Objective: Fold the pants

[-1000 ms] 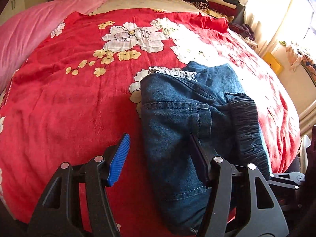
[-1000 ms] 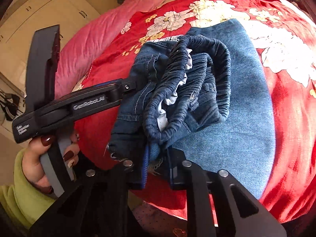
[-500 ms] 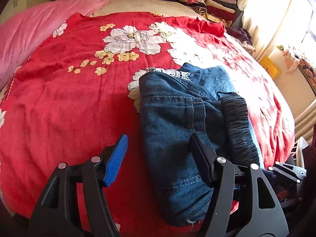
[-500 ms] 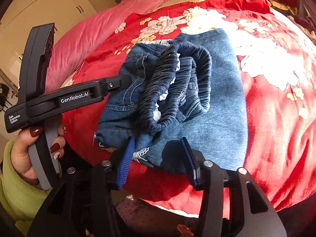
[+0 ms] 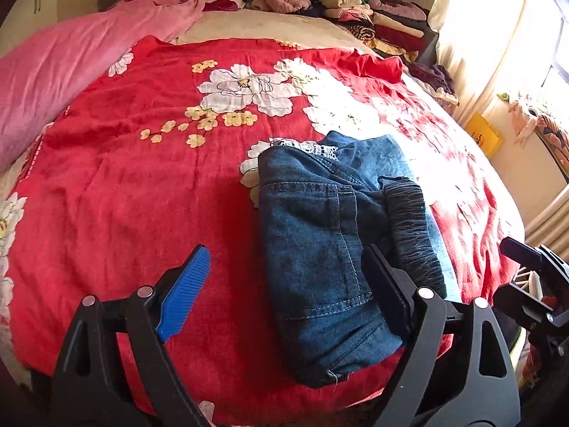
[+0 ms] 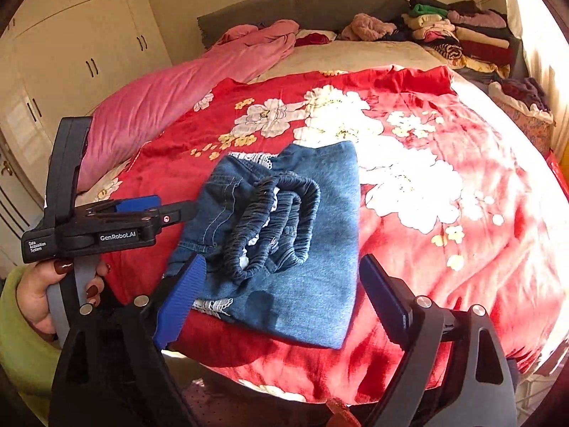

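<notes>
1. Room: cream wardrobe doors line the left wall; bright curtains hang at the right, washed out by sunlight.
2. Bed: one bed with a grey headboard fills most of both views.
3. Bed cover: one red sheet with white and yellow flowers is spread across the mattress; a beige layer shows beyond its far edge.
4. Pink duvet: one, bunched along the left side of the bed.
5. Clothes stack: one pile of folded garments at the far right corner, near the headboard; the number of items cannot be counted.
6. Denim pants: one pair, folded into a compact bundle, lying on the red sheet near the front edge of the bed, elastic waistband uppermost.
7. Left gripper: jaws have just been opening and stand wide apart; the pants lie below, between the pads, not pressed.
8. Right gripper: jaws have just been opening, wide apart, clear of the pants.
9. Hand: one visible, in a green sleeve, holding the left gripper's handle.
</notes>
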Motion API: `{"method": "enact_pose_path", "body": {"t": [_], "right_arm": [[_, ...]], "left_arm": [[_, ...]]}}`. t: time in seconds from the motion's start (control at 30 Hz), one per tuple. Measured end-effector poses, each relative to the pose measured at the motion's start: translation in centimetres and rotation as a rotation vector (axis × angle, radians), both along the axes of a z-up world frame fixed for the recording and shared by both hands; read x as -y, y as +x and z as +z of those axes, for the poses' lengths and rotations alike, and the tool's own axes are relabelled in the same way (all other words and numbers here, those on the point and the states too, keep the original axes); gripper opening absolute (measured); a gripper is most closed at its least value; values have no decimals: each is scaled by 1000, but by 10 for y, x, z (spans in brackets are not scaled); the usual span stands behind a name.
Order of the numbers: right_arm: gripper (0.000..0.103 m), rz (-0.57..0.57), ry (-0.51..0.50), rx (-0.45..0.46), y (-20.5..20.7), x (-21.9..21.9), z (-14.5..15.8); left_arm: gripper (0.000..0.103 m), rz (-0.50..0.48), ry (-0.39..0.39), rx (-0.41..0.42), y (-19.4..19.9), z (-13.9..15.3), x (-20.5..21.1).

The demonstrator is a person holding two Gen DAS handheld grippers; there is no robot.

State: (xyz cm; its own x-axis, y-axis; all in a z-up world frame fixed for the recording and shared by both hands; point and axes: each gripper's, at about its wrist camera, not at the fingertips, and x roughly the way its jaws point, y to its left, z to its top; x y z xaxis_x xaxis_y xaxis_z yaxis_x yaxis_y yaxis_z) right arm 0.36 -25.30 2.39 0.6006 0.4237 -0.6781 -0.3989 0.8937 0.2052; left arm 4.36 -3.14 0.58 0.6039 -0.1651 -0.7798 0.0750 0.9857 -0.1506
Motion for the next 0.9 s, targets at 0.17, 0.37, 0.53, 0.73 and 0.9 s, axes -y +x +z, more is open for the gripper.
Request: {"method": "enact_pose_path", "body": {"t": [0.17, 0.37, 0.53, 0.73, 0.9], "right_arm": [[87, -34, -28, 49, -1, 11, 10], [94, -69, -43, 82, 4, 23, 17], [94, -87, -58, 71, 19, 30, 12], [94, -80, -65, 34, 40, 31, -2], [94, -54, -67, -31, 58, 23, -22]], "left_arm": [[89, 8, 0, 15, -5, 6, -1], [90, 12, -6, 25, -7, 10, -1], [92, 15, 9, 23, -6, 8, -1], [92, 17, 22, 5, 2, -2, 1], [92, 24, 30, -22, 11, -16, 2]]}}
